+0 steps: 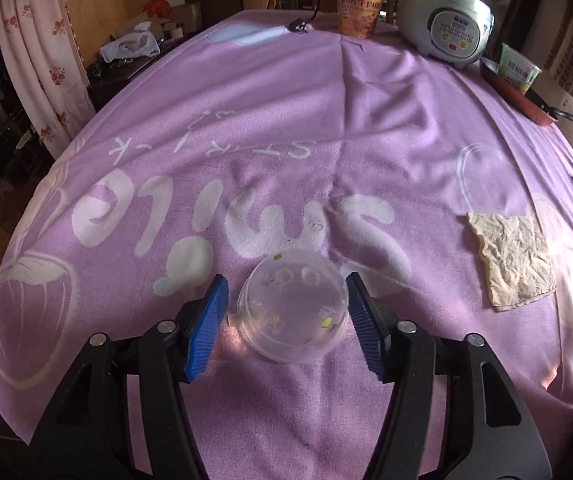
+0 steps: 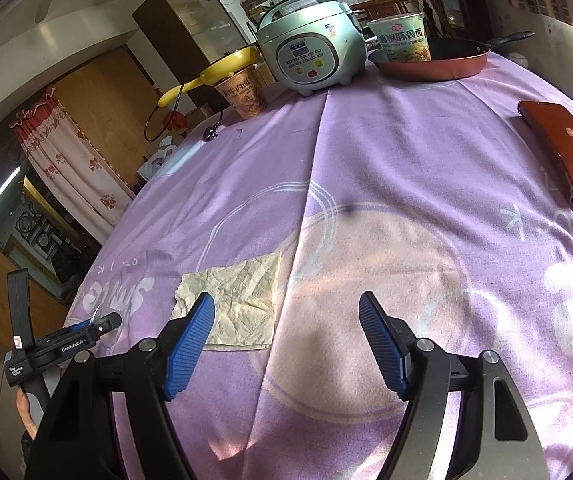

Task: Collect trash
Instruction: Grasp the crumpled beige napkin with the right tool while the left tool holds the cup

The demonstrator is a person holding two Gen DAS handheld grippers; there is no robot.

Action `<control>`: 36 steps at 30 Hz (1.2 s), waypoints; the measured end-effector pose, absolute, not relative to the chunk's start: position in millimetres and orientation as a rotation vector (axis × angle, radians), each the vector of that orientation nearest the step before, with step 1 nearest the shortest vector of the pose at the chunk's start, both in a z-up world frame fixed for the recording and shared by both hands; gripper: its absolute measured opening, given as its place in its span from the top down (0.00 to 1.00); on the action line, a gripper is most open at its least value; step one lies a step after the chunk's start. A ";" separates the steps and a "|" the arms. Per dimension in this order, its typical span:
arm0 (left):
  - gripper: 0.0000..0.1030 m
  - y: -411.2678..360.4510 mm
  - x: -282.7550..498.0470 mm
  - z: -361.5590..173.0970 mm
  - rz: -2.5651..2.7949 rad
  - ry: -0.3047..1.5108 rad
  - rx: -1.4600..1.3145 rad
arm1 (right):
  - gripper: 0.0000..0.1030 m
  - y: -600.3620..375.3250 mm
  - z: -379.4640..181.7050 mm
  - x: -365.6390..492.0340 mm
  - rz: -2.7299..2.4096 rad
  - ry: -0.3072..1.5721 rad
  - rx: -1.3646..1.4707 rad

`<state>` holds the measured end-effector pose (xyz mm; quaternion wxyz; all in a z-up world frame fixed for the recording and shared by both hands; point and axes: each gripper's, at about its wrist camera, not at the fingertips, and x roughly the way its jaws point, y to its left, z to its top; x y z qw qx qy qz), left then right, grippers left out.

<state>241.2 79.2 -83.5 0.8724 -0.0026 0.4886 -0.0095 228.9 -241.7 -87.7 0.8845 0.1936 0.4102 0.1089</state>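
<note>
Between my left claw's [image 1: 286, 320] ribbed blue pads [image 1: 206, 330] I see a clear, glossy plastic cup [image 1: 292, 308], smooth-walled. Under it the purple tablecloth [image 1: 326, 120] looks like soft, matt cloth, creased in folds. Off to that claw's right lies a crumpled paper napkin [image 1: 512, 258], rough and dull. Ahead of my right claw [image 2: 286, 340], the pan [image 2: 434, 66] shines glossy red, the rice cooker [image 2: 312, 50] a smooth, satin plastic.

The tablecloth [image 1: 326, 120] reads "smile"; the left claw [image 2: 86, 326] body reads "GenRobot.AI".
</note>
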 end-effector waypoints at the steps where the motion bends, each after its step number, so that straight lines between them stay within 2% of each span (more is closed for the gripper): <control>1: 0.31 79.1 242.9 -83.8 -0.036 1.027 -0.013 | 0.28 -235.1 -88.0 232.1 0.241 0.877 0.394; 2: 0.24 77.8 244.1 -84.5 -0.058 1.033 -0.016 | 0.28 -226.2 -86.3 236.1 0.255 0.894 0.376; 4: 0.18 72.1 245.0 -86.7 -0.064 1.041 0.011 | 0.28 -203.7 -78.7 243.2 0.263 0.907 0.299; 5: 0.13 69.4 245.2 -88.9 -0.042 1.050 0.033 | 0.28 -192.4 -74.8 246.8 0.263 0.908 0.252; 7: 0.07 70.1 247.0 -91.6 -0.003 1.061 0.047 | 0.23 -172.6 -70.0 254.7 0.256 0.903 0.165; 20: 0.06 76.9 248.9 -92.7 0.014 1.065 0.017 | 0.21 -145.0 -97.6 286.4 0.237 0.996 0.087; 26: 0.06 76.4 249.1 -92.2 0.016 1.063 0.017 | 0.22 -122.0 -101.1 281.2 0.198 0.970 -0.120; 29: 0.06 76.4 249.1 -92.2 0.016 1.064 0.017 | 0.46 -125.8 -97.5 278.0 0.231 0.958 -0.103; 31: 0.06 76.4 249.2 -92.2 0.016 1.063 0.017 | 0.86 -131.0 -95.3 276.3 0.234 0.950 -0.081; 32: 0.06 76.4 249.2 -92.2 0.016 1.063 0.017 | 0.93 -136.3 -94.5 276.3 0.254 0.954 -0.040; 36: 0.06 76.4 249.5 -92.3 0.016 1.063 0.016 | 0.94 -149.3 -78.6 267.5 0.306 0.881 0.064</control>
